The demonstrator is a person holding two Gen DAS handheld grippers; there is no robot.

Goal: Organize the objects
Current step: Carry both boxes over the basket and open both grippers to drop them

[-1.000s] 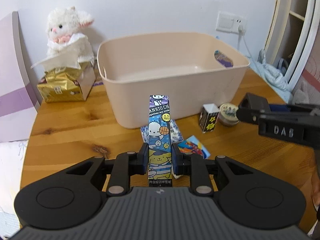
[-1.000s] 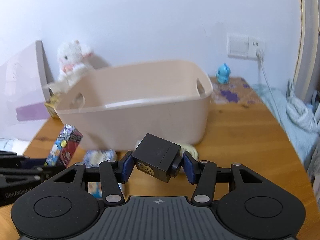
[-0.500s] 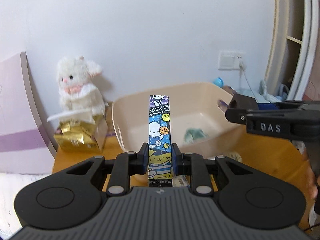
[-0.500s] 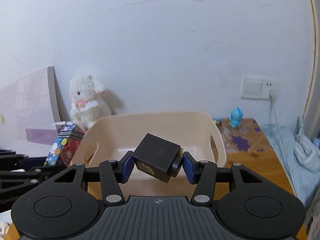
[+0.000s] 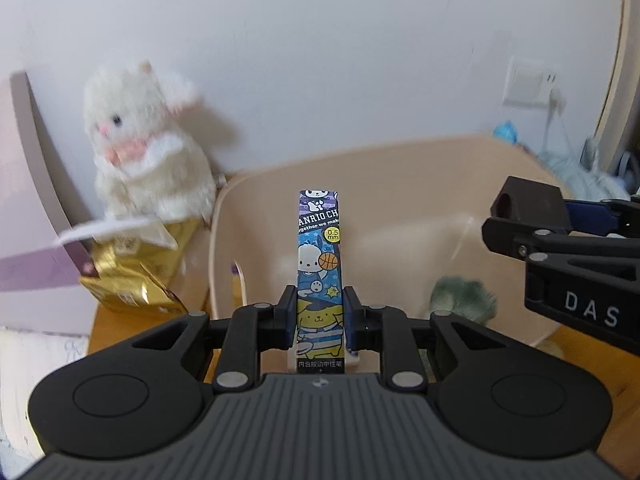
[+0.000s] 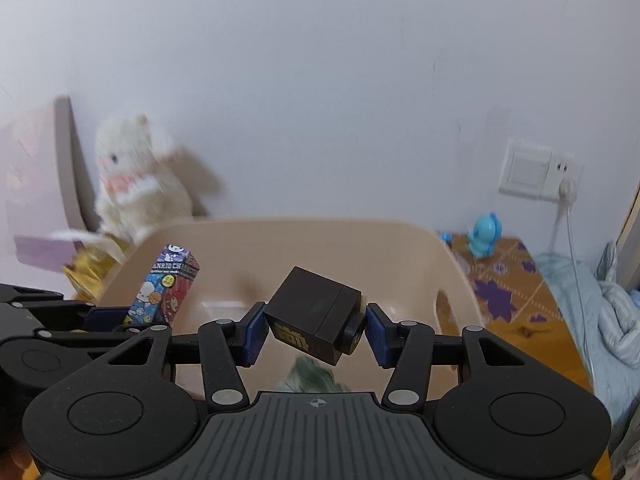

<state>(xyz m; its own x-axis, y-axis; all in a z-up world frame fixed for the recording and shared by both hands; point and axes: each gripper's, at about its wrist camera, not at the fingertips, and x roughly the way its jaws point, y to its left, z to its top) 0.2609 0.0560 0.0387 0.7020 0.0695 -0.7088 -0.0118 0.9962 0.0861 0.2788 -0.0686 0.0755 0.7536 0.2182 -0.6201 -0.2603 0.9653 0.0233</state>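
The pen box (image 5: 319, 268), at frame centre, is clamped upright in the left hand-held gripper (image 5: 319, 320); the black box (image 6: 316, 316) is pinched in the right hand-held gripper (image 6: 316, 330). Both are best lowered inside the tub (image 6: 400, 256) before being released.

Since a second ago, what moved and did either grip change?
Both grippers rose from table level toward the beige bin and now hang over its opening. The left gripper is clamped as before on the pen box, the right gripper on the black box. Nothing released. The plush and gold pack stayed put.
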